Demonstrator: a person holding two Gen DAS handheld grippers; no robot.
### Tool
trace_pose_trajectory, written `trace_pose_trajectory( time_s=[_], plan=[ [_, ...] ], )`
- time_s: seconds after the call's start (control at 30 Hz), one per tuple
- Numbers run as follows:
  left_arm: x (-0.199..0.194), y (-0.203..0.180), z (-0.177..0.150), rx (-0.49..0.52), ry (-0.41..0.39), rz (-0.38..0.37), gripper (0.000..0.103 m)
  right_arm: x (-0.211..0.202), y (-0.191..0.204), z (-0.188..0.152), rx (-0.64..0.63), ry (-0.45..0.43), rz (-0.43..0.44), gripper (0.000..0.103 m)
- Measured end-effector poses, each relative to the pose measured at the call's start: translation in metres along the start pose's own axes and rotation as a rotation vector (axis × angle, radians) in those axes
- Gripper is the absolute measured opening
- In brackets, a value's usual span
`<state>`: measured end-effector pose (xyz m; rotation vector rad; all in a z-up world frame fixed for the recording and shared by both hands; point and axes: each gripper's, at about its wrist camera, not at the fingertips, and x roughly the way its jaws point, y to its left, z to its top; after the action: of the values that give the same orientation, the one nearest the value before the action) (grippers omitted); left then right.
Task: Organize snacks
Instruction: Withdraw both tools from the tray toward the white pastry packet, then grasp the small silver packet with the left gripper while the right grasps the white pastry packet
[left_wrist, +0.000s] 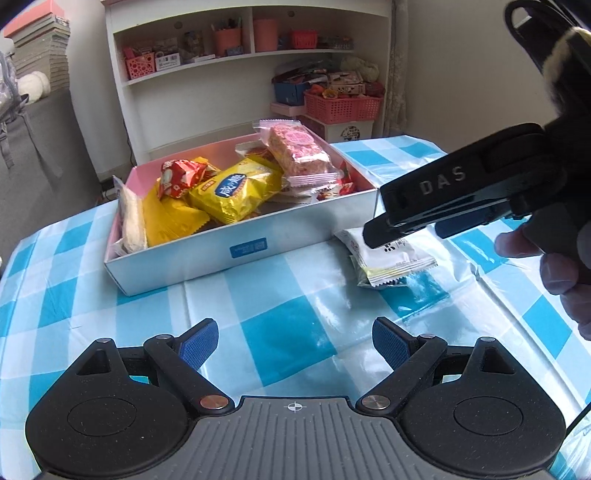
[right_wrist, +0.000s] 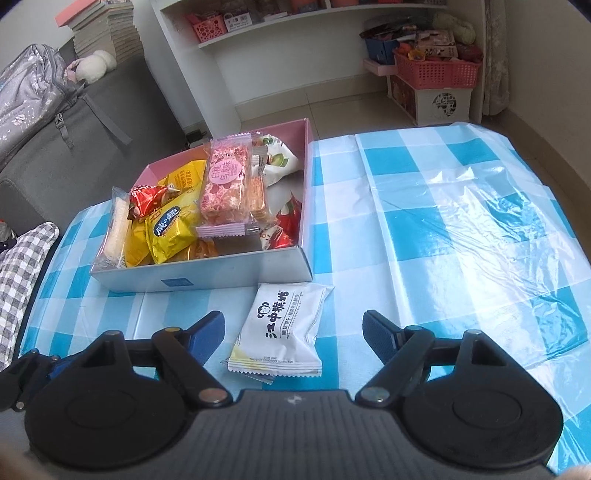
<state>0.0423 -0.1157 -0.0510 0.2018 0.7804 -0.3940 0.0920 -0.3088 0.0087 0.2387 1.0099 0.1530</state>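
Right wrist view: right gripper (right_wrist: 293, 334) spread, fingers (right_wrist: 380, 334) either side of a white snack packet (right_wrist: 284, 328), pads not touching it. Packet lies flat on the tabletop (right_wrist: 424, 229), just in front of the box (right_wrist: 236, 275), near the box's front right corner, with a second thin wrapper peeking out under its near edge. Box interior pink, outer wall pale; full of snacks: pink rice bar (right_wrist: 225, 188) on top, yellow packet (right_wrist: 171, 230), red wrappers, a pale wafer pack against the left wall. Box sits at the tabletop's far left edge; its far wall seems to overhang the floor side. Whole right half of the checked tabletop bare, glossy plastic cover wrinkled there.

Left wrist view: left gripper (left_wrist: 293, 347) released, fingers (left_wrist: 201, 345) wide, nothing between them, over bare tabletop (left_wrist: 280, 332) in front of the box (left_wrist: 207, 258). Right gripper (left_wrist: 384, 232) comes in from the right, tips down at the white snack packet (left_wrist: 391, 258). A hand (left_wrist: 546, 266) shows at the right edge behind it.
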Motion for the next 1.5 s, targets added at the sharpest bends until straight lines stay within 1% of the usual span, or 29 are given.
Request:
trace_pose_trajectory(
  time_s=[0.17, 0.2, 0.23, 0.3, 0.33, 0.4, 0.47, 0.57, 0.77, 0.83, 0.87, 0.93, 1.03, 1.23, 1.5],
  plan=[
    [0.008, -0.008, 0.0, 0.003, 0.003, -0.03, 0.092, 0.021, 0.009, 0.002, -0.016, 0.043, -0.009, 0.063],
    [0.009, -0.01, 0.001, 0.006, 0.002, -0.033, 0.092, 0.023, 0.01, 0.002, -0.018, 0.051, -0.003, 0.056],
    [0.011, -0.012, 0.002, 0.01, 0.0, -0.037, 0.092, 0.024, 0.011, 0.002, -0.022, 0.056, -0.006, 0.054],
    [0.014, -0.015, 0.003, 0.014, -0.004, -0.048, 0.092, 0.023, 0.012, 0.003, -0.036, 0.052, -0.011, 0.044],
    [0.015, -0.017, 0.004, 0.013, -0.006, -0.052, 0.091, 0.022, 0.011, 0.003, -0.037, 0.055, -0.004, 0.043],
    [0.018, -0.02, 0.006, 0.011, -0.01, -0.064, 0.09, 0.018, 0.006, 0.003, -0.038, 0.054, 0.005, 0.042],
    [0.022, -0.024, 0.008, 0.01, -0.013, -0.077, 0.09, 0.013, 0.001, 0.003, -0.05, 0.045, -0.006, 0.042],
    [0.027, -0.031, 0.011, 0.014, -0.02, -0.089, 0.089, 0.003, -0.011, 0.002, -0.028, 0.032, -0.013, 0.042],
    [0.037, -0.045, 0.019, 0.044, -0.042, -0.108, 0.079, -0.006, -0.041, 0.001, 0.027, 0.021, -0.044, 0.042],
    [0.043, -0.047, 0.021, 0.054, -0.036, -0.108, 0.067, -0.007, -0.047, -0.001, 0.033, 0.024, -0.056, 0.042],
    [0.046, -0.048, 0.022, 0.055, -0.031, -0.108, 0.064, -0.007, -0.049, -0.002, 0.034, 0.026, -0.06, 0.042],
    [0.05, -0.048, 0.023, 0.053, -0.019, -0.106, 0.05, -0.008, -0.052, -0.003, 0.034, 0.029, -0.066, 0.042],
    [0.052, -0.048, 0.022, 0.049, -0.01, -0.096, 0.037, -0.01, -0.058, -0.005, 0.034, 0.028, -0.071, 0.042],
    [0.049, -0.05, 0.024, 0.042, -0.017, -0.075, 0.036, -0.012, -0.064, -0.006, 0.042, 0.029, -0.077, 0.042],
    [0.04, -0.048, 0.029, 0.043, -0.03, -0.068, 0.036, -0.015, -0.056, -0.004, 0.032, 0.017, -0.069, 0.042]
  ],
)
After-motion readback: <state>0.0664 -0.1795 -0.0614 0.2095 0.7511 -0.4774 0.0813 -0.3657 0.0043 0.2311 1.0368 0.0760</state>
